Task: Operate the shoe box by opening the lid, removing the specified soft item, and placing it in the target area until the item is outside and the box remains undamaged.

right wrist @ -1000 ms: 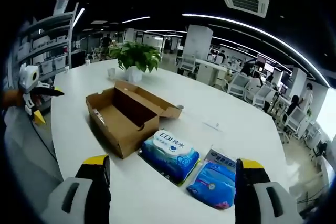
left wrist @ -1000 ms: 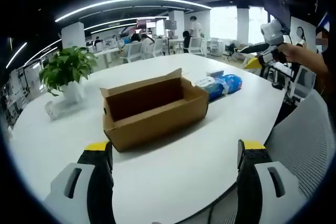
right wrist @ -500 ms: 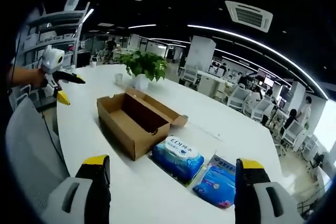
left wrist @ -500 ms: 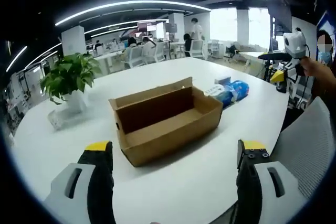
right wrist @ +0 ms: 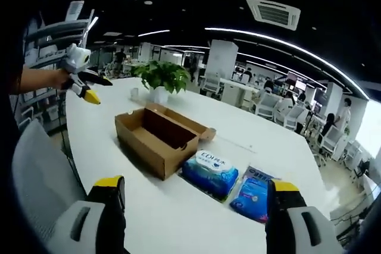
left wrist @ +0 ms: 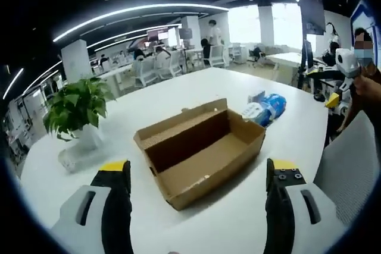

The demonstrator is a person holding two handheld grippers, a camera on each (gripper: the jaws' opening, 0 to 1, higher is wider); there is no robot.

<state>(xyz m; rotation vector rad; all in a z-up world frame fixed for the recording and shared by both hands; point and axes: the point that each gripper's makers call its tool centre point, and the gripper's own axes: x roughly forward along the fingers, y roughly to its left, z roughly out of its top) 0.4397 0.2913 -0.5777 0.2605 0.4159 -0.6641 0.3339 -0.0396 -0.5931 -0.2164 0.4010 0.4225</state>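
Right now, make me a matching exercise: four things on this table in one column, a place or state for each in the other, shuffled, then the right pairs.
Things:
1. cardboard box
2. potted plant
3. wipes pack with white label
4. blue pack

Places or states:
A. lying right beside the box's near end
B. open on top, nothing visible inside
C. at the far end of the table, behind the box
D. outermost pack, on the far side of the wipes from the box

Pairs: 1-B, 2-C, 3-A, 4-D
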